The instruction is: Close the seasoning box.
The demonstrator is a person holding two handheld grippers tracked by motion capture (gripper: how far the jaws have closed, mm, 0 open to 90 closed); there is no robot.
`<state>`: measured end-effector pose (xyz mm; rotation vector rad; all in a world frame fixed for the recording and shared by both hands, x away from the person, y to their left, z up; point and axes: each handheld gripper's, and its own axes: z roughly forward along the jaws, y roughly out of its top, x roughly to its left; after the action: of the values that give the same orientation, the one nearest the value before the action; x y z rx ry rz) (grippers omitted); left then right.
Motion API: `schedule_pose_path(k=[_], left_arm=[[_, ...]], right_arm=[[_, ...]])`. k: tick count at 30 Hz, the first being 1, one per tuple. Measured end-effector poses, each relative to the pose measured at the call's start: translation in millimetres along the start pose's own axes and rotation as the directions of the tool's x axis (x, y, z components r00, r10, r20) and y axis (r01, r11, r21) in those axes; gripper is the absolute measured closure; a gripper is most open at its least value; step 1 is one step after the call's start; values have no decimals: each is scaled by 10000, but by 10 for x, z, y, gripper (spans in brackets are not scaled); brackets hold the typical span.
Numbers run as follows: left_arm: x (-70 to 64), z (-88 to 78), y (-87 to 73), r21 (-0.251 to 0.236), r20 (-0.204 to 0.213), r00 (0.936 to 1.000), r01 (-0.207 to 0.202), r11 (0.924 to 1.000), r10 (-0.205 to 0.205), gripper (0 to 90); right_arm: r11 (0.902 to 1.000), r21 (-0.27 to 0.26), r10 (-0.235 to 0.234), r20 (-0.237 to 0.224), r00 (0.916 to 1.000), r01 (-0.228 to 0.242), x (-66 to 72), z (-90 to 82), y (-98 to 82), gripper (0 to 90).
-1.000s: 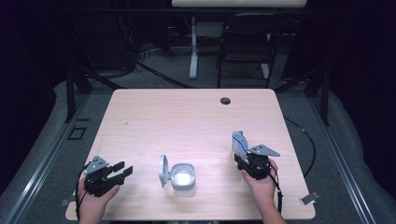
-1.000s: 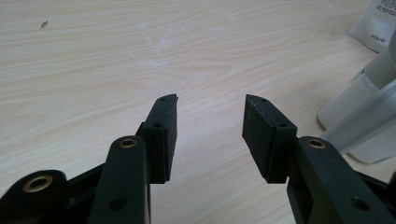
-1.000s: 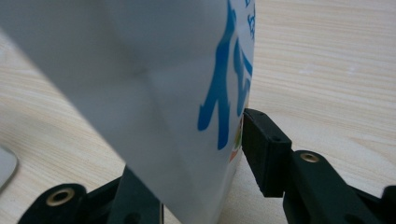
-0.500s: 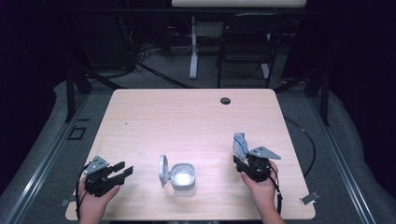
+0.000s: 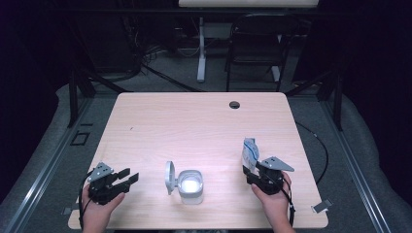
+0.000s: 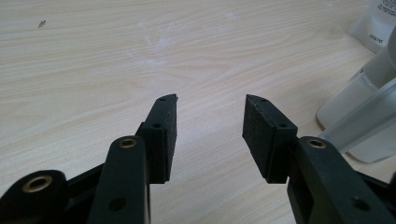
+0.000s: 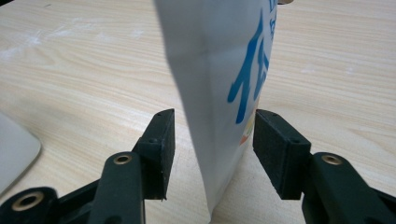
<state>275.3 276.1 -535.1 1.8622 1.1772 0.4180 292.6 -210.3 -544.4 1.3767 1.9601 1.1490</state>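
1. Standing upright at the lower right of the high view, the white pouch [image 5: 249,153] with blue print rests on the tabletop [image 5: 194,126].
2. The right tongs [image 7: 212,130] have just been opening; their pads flank the pouch with gaps on both sides.
3. The left tongs [image 6: 210,116] gape apart over bare wood at the lower left.
4. A clear container [image 5: 190,186] with its lid open sits between them.
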Motion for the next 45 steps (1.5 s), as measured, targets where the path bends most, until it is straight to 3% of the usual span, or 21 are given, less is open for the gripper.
schedule_pose_path(k=[12, 18, 31, 36, 45], left_arm=[[-26, -2, 4, -39, 33, 10000, -60, 10000, 60, 554], [-54, -13, 25, -97, 78, 9999, -151, 9998, 152, 554], [-208, 7, 97, -240, 456, 9979, -446, 9987, 457, 567], [-284, 12, 119, -237, 616, 9959, -645, 9976, 659, 569], [-415, -42, 202, -350, 860, 9911, -990, 9945, 1016, 597]], right_arm=[[9990, -135, -432, 99, 9990, 433, 42, -128, -103, 457], [9996, -161, -246, 25, 9997, 246, 41, -177, -134, 447], [9985, -105, -534, -162, 9984, 533, 96, -270, -183, 421], [9995, -217, -221, -344, 9992, 214, 70, -272, -204, 414], [9994, -228, -266, -256, 9993, 260, 77, -288, -218, 404]])
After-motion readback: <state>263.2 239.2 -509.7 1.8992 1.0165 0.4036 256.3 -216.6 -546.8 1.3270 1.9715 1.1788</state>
